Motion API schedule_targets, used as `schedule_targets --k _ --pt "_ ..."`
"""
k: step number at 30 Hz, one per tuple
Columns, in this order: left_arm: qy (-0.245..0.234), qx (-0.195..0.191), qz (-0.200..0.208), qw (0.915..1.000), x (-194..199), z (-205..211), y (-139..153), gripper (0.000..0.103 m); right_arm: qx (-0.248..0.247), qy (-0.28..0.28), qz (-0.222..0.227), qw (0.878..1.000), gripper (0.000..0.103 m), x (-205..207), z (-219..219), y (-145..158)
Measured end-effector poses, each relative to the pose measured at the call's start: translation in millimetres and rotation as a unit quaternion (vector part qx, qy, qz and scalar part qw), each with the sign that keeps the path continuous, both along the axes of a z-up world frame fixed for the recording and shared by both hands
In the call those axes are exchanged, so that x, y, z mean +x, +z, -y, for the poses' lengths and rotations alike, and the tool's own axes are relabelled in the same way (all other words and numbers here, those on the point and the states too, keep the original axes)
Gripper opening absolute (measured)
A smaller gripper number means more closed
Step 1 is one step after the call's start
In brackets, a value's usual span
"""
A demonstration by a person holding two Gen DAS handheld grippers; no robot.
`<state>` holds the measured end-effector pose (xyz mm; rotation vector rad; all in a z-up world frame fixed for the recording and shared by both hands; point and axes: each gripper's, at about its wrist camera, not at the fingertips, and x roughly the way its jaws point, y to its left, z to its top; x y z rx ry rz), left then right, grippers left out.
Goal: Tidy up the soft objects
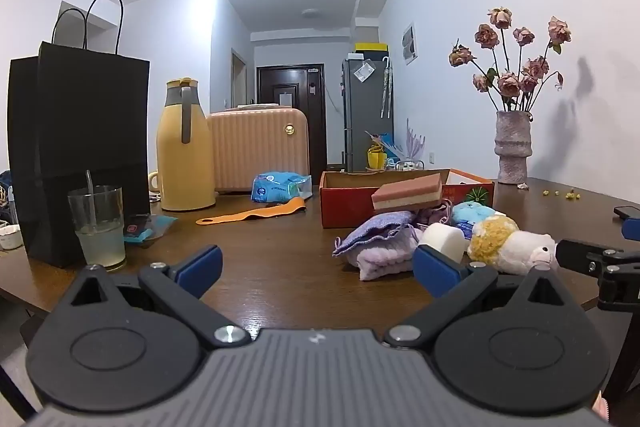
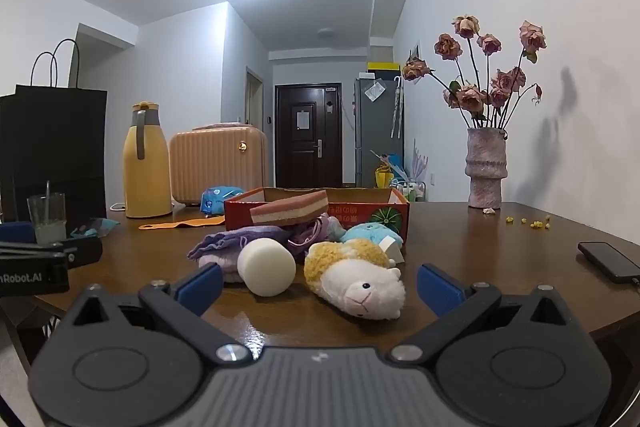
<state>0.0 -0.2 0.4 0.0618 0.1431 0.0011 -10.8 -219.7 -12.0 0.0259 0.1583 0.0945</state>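
Observation:
A heap of soft things lies on the brown table in front of a red cardboard box (image 2: pixel 360 213) (image 1: pixel 344 205). A white and yellow plush sheep (image 2: pixel 356 277) (image 1: pixel 512 247) lies nearest, with a white foam cylinder (image 2: pixel 266 264) (image 1: pixel 442 241) to its left. Behind them are purple cloths (image 2: pixel 236 241) (image 1: pixel 380 239), a blue plush (image 2: pixel 370 233) (image 1: pixel 472 213) and a pink layered sponge (image 2: pixel 290 213) (image 1: pixel 408 193) leaning on the box. My right gripper (image 2: pixel 320 285) stands open just short of the sheep. My left gripper (image 1: pixel 318 267) is open over bare table, left of the heap.
A black paper bag (image 1: pixel 80 147), a glass with a straw (image 1: pixel 98 225), a yellow jug (image 1: pixel 184 151), a pink case (image 1: pixel 260 147) and an orange strap (image 1: pixel 256 213) fill the left side. A vase of dried roses (image 2: pixel 486 171) and a phone (image 2: pixel 608 261) stand right.

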Motion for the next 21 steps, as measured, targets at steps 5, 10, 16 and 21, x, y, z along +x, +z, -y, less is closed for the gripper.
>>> schedule_targets --k 5,10,16,21 --pt "0.003 -0.004 0.0 1.0 -3.6 2.4 -2.3 0.103 -0.001 0.001 0.0 1.0 0.103 -0.5 0.1 1.5" --pt "0.003 -0.011 -0.018 0.9998 6.2 -2.2 -4.0 0.103 -0.004 0.003 -0.003 1.0 0.103 1.5 -1.6 -2.8" --pt "0.001 -0.01 -0.011 0.9999 2.2 1.0 0.6 0.103 -0.01 0.002 -0.002 1.0 0.103 1.4 -3.1 -0.3" --pt "0.002 -0.011 -0.011 0.9999 2.6 -0.9 0.1 0.103 -0.009 0.0 -0.002 1.0 0.103 1.7 -2.3 0.1"
